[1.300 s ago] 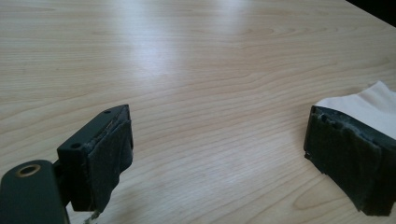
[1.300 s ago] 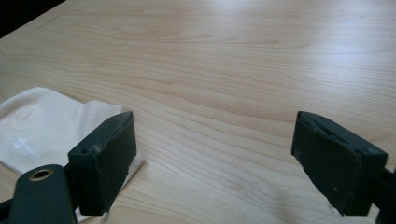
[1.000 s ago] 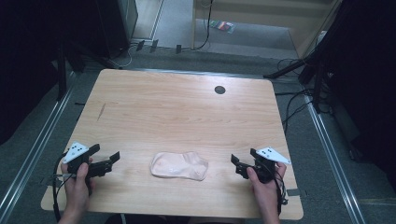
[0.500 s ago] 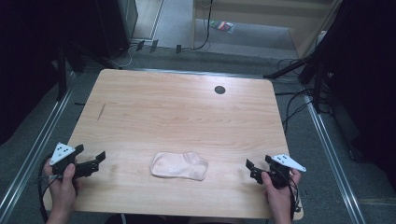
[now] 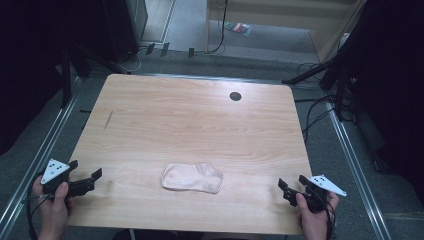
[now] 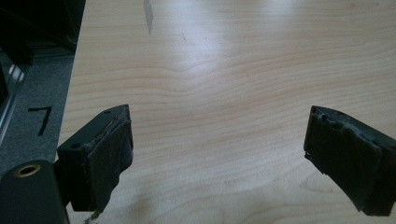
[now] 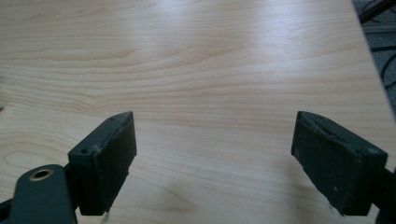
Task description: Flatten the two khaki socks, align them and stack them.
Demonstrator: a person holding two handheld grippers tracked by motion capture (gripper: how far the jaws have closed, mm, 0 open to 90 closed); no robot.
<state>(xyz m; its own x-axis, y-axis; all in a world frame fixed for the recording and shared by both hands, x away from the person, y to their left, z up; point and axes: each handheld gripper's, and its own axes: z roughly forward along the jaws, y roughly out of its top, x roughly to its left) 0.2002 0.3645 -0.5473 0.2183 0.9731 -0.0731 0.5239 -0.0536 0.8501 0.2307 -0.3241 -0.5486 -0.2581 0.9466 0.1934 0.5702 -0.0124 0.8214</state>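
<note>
With both my left gripper [image 5: 86,181] and right gripper [image 5: 292,186] spread and empty, the soft, limp, light cloth [image 5: 192,177] between them near me looks easiest pinched at its edges.

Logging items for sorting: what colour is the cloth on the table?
Pale pink cloth, best seen in the high view.

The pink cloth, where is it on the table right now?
In the high view the pink cloth lies flat near the table's front edge, about midway between the left gripper and the right gripper, touching neither.
</note>
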